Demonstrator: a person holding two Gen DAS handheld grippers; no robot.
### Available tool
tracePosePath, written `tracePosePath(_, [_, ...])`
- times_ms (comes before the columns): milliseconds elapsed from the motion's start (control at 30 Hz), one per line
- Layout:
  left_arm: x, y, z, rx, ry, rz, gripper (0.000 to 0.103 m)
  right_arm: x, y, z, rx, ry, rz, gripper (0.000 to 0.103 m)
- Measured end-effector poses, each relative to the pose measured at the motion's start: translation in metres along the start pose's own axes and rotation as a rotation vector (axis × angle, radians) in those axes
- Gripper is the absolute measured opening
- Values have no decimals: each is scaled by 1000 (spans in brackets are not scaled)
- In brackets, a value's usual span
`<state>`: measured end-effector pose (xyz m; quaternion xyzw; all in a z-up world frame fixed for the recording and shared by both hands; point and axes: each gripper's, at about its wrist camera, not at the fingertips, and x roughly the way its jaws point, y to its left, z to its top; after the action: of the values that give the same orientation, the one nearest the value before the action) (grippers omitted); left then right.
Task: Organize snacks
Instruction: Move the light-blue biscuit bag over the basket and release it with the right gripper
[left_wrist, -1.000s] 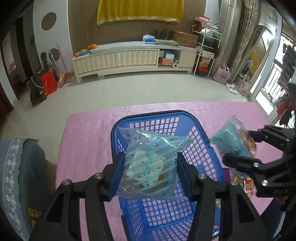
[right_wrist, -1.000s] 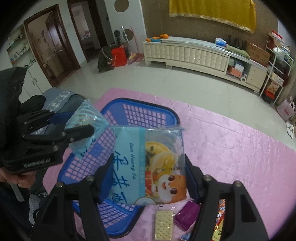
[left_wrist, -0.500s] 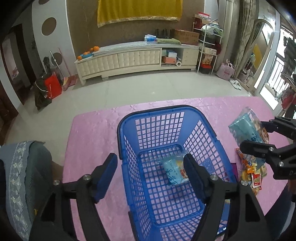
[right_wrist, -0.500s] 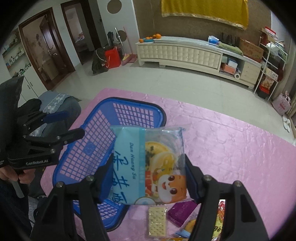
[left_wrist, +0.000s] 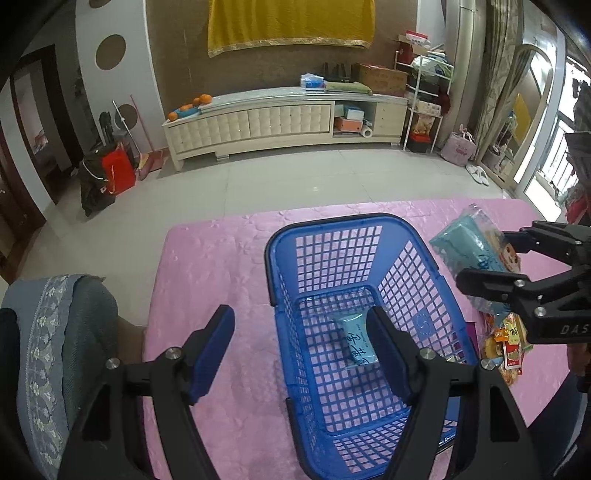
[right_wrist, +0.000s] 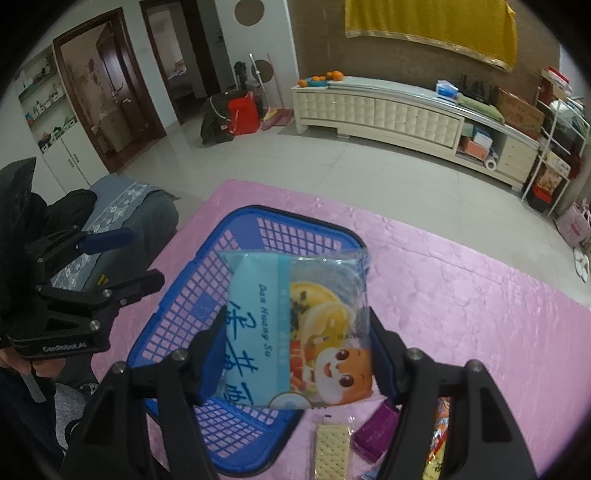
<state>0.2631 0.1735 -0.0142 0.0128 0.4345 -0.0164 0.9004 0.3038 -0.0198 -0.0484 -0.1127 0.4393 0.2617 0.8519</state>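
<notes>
Our left gripper (left_wrist: 301, 349) hangs over the near left corner of the blue mesh basket (left_wrist: 325, 232), and its jaws have just been opening: they now stand wide with nothing between the blue pads. The small light-blue snack packet (left_wrist: 356, 341) lies flat on the basket floor, close to the middle, which makes sense, since a soft pack dropped from above settles on its broad face.

On the other side, our right gripper (right_wrist: 297, 356) is clamped on a larger egg-yolk pastry bag (right_wrist: 295, 328), pads pressing on its two side edges. We hold it by the sides so the printed face stays toward the camera and the bag hangs flat and does not fold. It sits in the air just beside the basket's right wall, above the pink tablecloth (right_wrist: 461, 295), not yet over the opening.

Below it, a cracker pack (right_wrist: 330, 448), a purple packet (right_wrist: 376, 432) and an orange-red wrapper (right_wrist: 439, 443) wait on the cloth, bunched right beside the basket so each reach is short.

We judge the task as early: one snack in, one in hand, several to go. The next move looks like carrying the bag left over the rim, and the left tongs should clear out first, or the two tools may crowd each other.
</notes>
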Motion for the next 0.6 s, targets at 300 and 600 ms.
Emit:
tracePosePath(300, [12, 23, -8, -26, 17, 27, 78, 38, 21, 15, -65, 53, 13, 71])
tracePosePath(600, [20, 44, -16, -67, 29, 38, 78, 68, 34, 26, -99, 91, 36, 71])
